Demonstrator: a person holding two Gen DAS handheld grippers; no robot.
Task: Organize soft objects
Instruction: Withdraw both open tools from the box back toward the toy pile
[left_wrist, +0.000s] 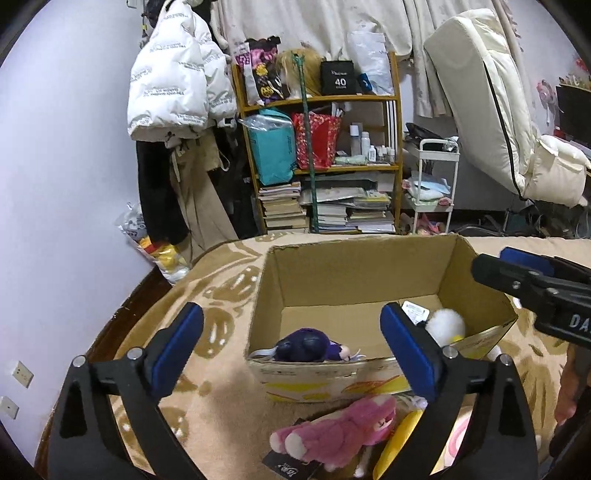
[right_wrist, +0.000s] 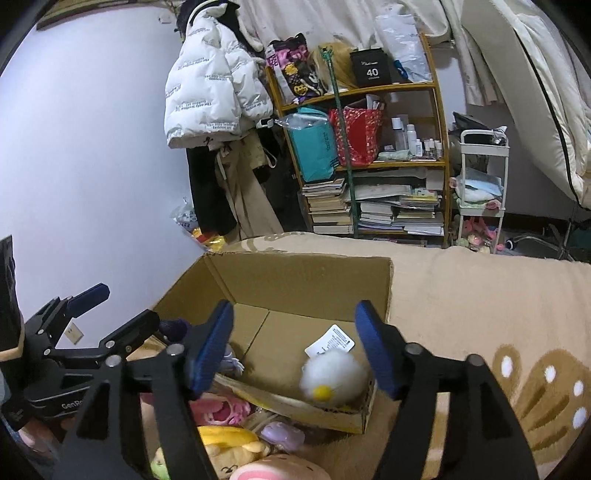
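While both show the box (left_wrist: 351, 273), only left shows the purple doll (left_wrist: 310, 345).

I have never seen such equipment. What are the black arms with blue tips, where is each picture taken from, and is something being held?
They are two hand-held grippers, one in each hand of a person; no robot is here. Each carries a camera looking along its fingers. One picture is from the left gripper, one from the right gripper. Both stand open and hold nothing. On a beige patterned blanket stands a cardboard box. Inside it lie a white fluffy toy and a dark purple plush doll. In front of the box wait more soft toys, among them a pink plush.
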